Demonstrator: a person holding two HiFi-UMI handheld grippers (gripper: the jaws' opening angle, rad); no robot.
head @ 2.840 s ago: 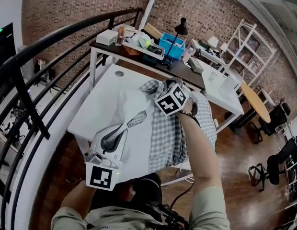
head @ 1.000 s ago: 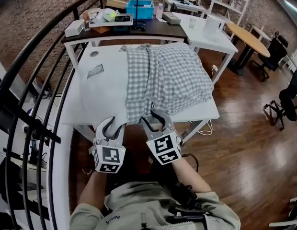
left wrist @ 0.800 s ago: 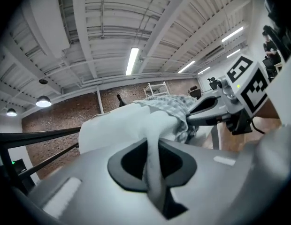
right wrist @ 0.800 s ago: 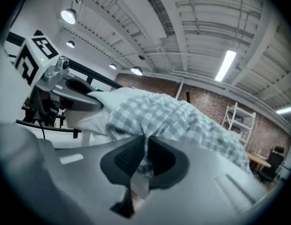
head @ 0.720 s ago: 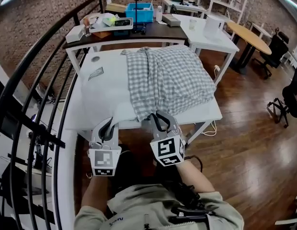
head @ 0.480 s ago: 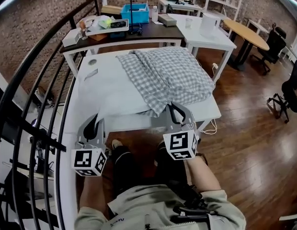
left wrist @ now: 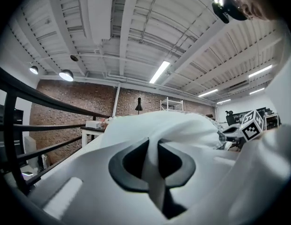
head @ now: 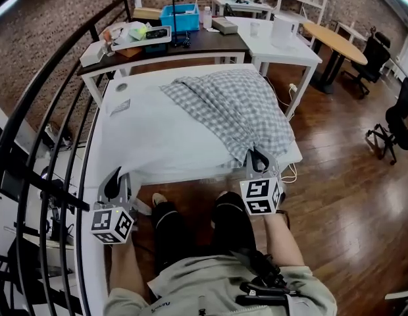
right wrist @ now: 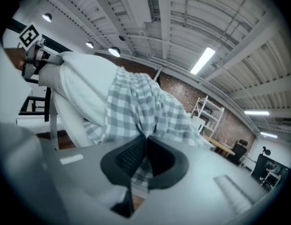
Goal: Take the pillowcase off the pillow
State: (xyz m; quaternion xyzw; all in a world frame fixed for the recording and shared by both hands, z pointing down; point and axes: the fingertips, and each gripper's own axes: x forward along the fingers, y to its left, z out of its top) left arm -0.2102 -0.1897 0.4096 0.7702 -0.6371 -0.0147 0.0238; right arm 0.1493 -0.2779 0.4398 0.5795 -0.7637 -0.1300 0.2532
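The checked pillowcase [head: 237, 110] covers the right half of the white pillow [head: 164, 140], which lies across the table [head: 113, 92]. At the table's near right corner, the right gripper [head: 258, 158] has just closed and pinches the pillowcase's edge. At the near left corner, the left gripper [head: 114, 180] is clamped on the pillow's white cloth.

my left gripper [head: 116, 176] grips a near corner of the white pillow [head: 171, 140]; my right gripper [head: 256, 155] pinches the checked pillowcase [head: 233, 107] at the front edge of the white table [head: 135, 79].
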